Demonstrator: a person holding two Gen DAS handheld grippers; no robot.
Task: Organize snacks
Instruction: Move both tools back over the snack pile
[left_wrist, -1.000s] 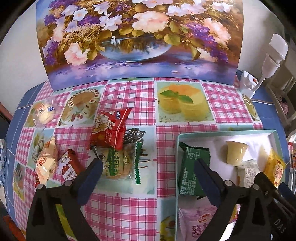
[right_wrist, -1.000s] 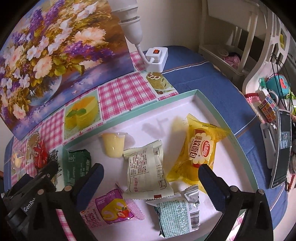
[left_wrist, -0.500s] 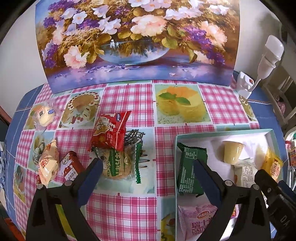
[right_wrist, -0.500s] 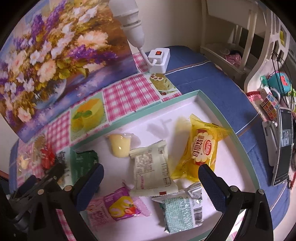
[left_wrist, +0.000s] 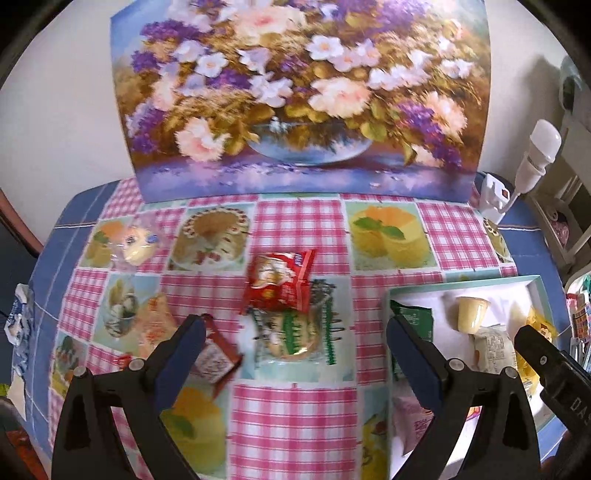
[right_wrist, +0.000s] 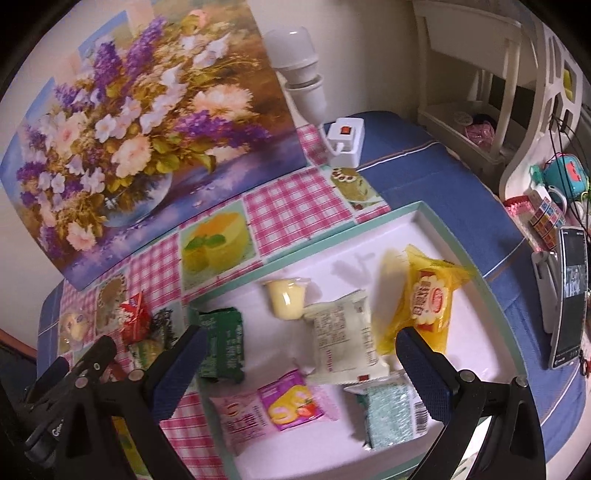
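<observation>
My left gripper (left_wrist: 294, 329) is open above the checked tablecloth. Between its fingers lies a clear packet with a green label (left_wrist: 295, 334), and a red snack packet (left_wrist: 280, 282) overlaps that packet's far end. A small brown packet (left_wrist: 218, 358) lies by the left finger, an orange packet (left_wrist: 155, 321) lies further left, and a clear bun packet (left_wrist: 136, 245) sits at the far left. My right gripper (right_wrist: 301, 341) hangs open over the teal-rimmed tray (right_wrist: 310, 243). The tray holds a yellow packet (right_wrist: 428, 299), a cream packet (right_wrist: 343, 332), a green packet (right_wrist: 221, 339), a pink packet (right_wrist: 277, 406), a teal packet (right_wrist: 391, 410) and a jelly cup (right_wrist: 286, 299).
A flower painting (left_wrist: 295, 96) leans on the wall behind the table. A bulb lamp with a switch base (right_wrist: 343, 144) stands at the back right corner. A phone on a stand (right_wrist: 570, 295) and small toys crowd the table's right edge, beside a white shelf (right_wrist: 480, 92).
Both views are blurred by motion. The left gripper has shifted left, bringing the loose snacks between its fingers. The right gripper has drifted slightly over the tray. Both stay open.
</observation>
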